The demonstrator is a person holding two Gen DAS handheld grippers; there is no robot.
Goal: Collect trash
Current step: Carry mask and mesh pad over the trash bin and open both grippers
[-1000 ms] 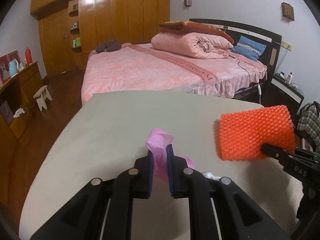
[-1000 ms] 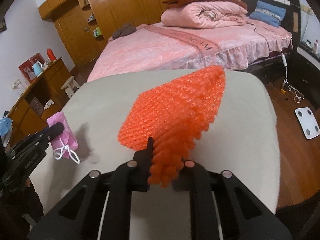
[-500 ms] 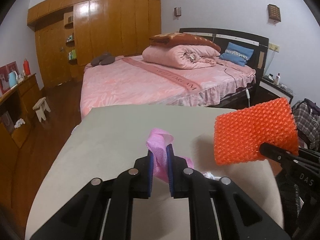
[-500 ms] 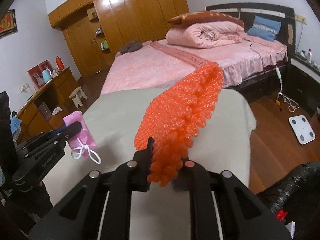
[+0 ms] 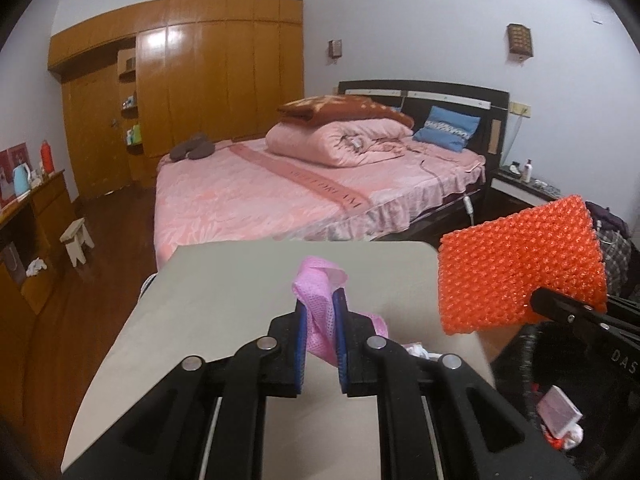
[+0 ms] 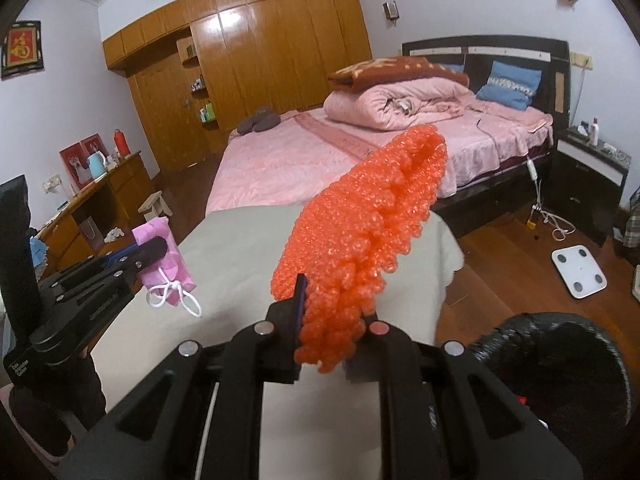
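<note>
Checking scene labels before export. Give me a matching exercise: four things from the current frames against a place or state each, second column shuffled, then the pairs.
Things:
1. pink mesh pouch
2. orange bubble wrap
3. black bin bag
4. blue pillow

Places:
A. on the bed by the headboard
B. clamped in the right gripper
C. beside the table, lower right
D. clamped in the left gripper

Pairs: 1-D, 2-B, 3-C, 4-A

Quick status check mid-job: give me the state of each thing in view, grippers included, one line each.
Left gripper: shut on the pink mesh pouch.
Pink mesh pouch: held off the table, drawstring dangling.
Right gripper: shut on the orange bubble wrap.
Orange bubble wrap: held in the air, beyond the table's edge.
Black trash bag: open, some trash already inside.
Table: beige cover, bare where visible.
</note>
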